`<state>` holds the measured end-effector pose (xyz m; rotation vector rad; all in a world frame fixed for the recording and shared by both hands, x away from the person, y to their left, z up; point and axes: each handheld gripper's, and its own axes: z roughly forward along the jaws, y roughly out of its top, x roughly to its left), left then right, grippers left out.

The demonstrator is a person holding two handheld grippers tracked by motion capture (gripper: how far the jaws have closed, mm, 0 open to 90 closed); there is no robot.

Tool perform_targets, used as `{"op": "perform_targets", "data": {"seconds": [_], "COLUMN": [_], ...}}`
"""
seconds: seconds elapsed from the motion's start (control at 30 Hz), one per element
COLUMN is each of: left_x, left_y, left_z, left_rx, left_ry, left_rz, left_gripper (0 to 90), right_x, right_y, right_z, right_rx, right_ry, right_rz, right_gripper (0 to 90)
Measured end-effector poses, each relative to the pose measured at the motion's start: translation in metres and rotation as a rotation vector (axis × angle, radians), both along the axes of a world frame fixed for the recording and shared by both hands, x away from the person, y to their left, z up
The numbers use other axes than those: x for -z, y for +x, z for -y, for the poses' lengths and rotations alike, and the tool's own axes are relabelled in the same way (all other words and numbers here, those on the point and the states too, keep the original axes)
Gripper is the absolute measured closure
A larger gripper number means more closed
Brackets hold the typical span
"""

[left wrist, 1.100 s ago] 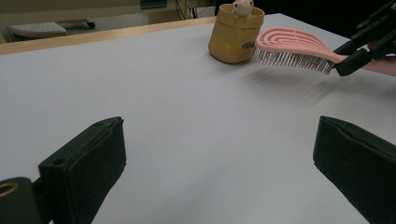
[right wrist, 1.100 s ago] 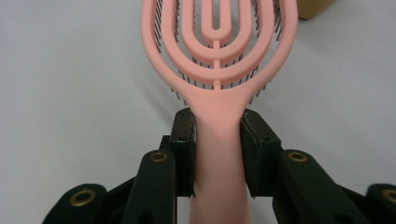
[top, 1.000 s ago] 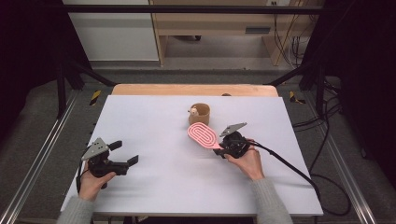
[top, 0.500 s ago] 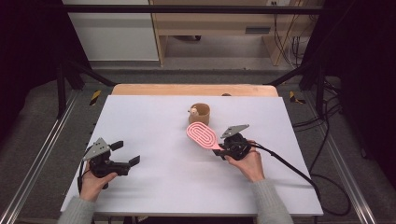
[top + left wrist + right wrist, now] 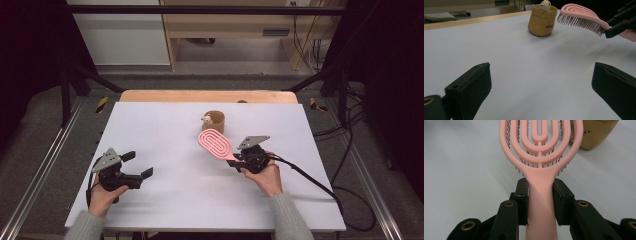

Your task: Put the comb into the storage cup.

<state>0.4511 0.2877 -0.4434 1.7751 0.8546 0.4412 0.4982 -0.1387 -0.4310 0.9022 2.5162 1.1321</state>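
A pink hairbrush [image 5: 215, 143] with looped ribs is held above the white table [image 5: 165, 125], bristles facing down. My right gripper [image 5: 236, 159] is shut on its handle [image 5: 541, 195], with both black pads pressed against the handle's sides. Just beyond the brush head stands a small tan pouch-like cup [image 5: 214, 120] with a pale figurine in it; the cup [image 5: 541, 20] and the brush [image 5: 581, 19] also appear in the left gripper view. My left gripper [image 5: 138, 170] is at the table's near left, open and with nothing between its jaws.
A wooden strip [image 5: 205, 96] runs along the table's far edge. Black cables [image 5: 310, 180] trail from the right gripper over the table's right side. Dark frame rails [image 5: 45, 165] flank the table.
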Motion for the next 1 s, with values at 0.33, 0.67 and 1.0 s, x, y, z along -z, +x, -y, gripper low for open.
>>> {"op": "perform_targets", "data": {"seconds": [0.33,0.67,1.0], "left_x": [-0.001,-0.004,-0.008], "left_y": [-0.002,-0.004,-0.006], "left_z": [0.009,0.019,0.031], "left_rx": [-0.006,0.009,0.015], "left_ry": [0.002,-0.011,-0.025], "left_rz": [-0.008,-0.012,-0.015], "left_gripper": [2.5,2.5,2.5], "right_x": [0.0,-0.001,-0.005], "right_y": [-0.003,-0.007,-0.01], "right_z": [-0.001,-0.002,-0.001], "right_rx": [-0.013,-0.019,-0.015], "right_ry": [0.031,0.053,0.081], "right_rz": [0.004,0.009,0.029], "right_gripper": [69.0,69.1,69.1]}}
